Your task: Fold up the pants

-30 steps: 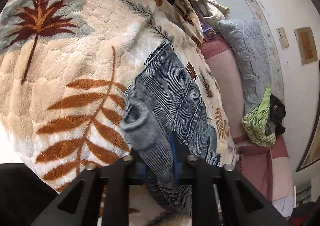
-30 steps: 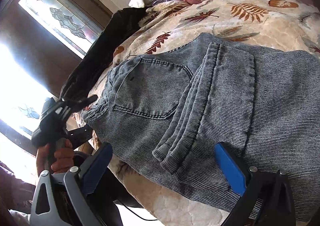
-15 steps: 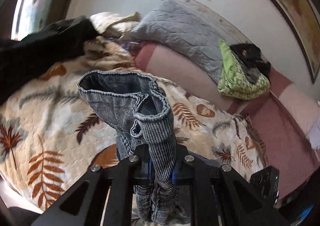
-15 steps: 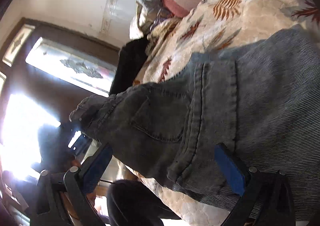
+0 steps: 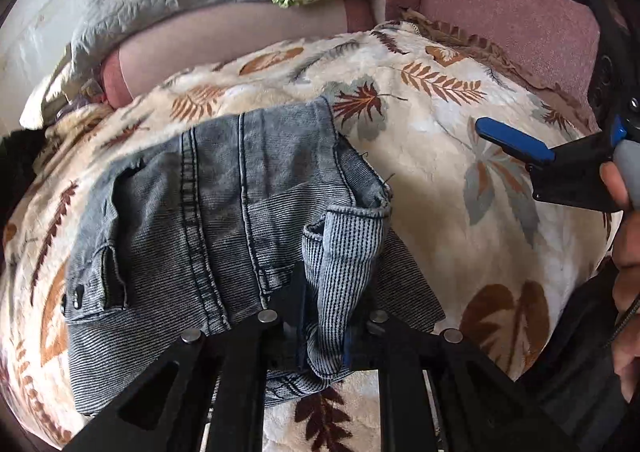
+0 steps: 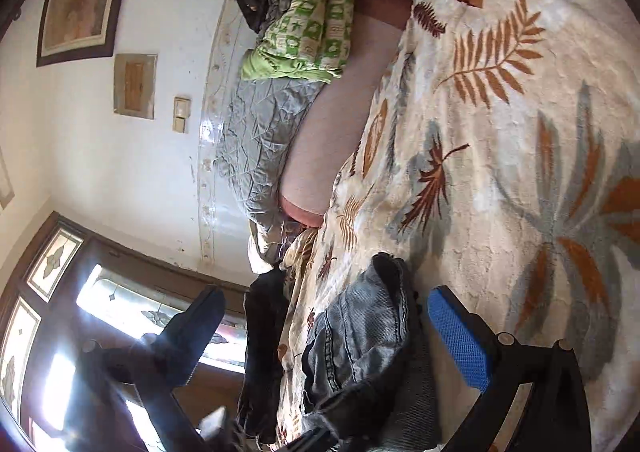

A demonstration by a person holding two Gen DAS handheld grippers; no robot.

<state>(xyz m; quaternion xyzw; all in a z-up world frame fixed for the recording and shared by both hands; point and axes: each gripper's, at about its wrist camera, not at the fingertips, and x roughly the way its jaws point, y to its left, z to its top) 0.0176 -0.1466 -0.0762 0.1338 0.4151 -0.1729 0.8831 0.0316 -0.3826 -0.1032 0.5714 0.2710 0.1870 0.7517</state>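
A: Where are the jeans (image 5: pixel 224 219) at this moment?

B: They lie folded on the leaf-pattern blanket (image 5: pixel 440 155) that covers the bed. In the left wrist view the grey-blue denim is spread under the camera, with a side seam running up the middle and the waistband with two dark buttons at the lower left.

A: And the left gripper (image 5: pixel 324 316)?

B: Its jaws are almost closed, and they pinch a bunched fold of the jeans, a hem edge that stands up between the two fingers.

A: What about the right gripper (image 6: pixel 328 328)?

B: Its jaws stand wide apart and hold nothing. In its own view, one blue pad (image 6: pixel 460 340) is over the blanket and the other finger is a dark blur against the window (image 6: pixel 120 292). The jeans are seen low between them, but the pads do not press on the cloth. In the left view this gripper hangs over the blanket, well right of the jeans, held by a hand (image 5: pixel 624 252).

A: Something else on the bed?

B: A green patterned cloth (image 6: pixel 312 11) and a grey quilted pillow (image 6: pixel 260 139) near the wall.
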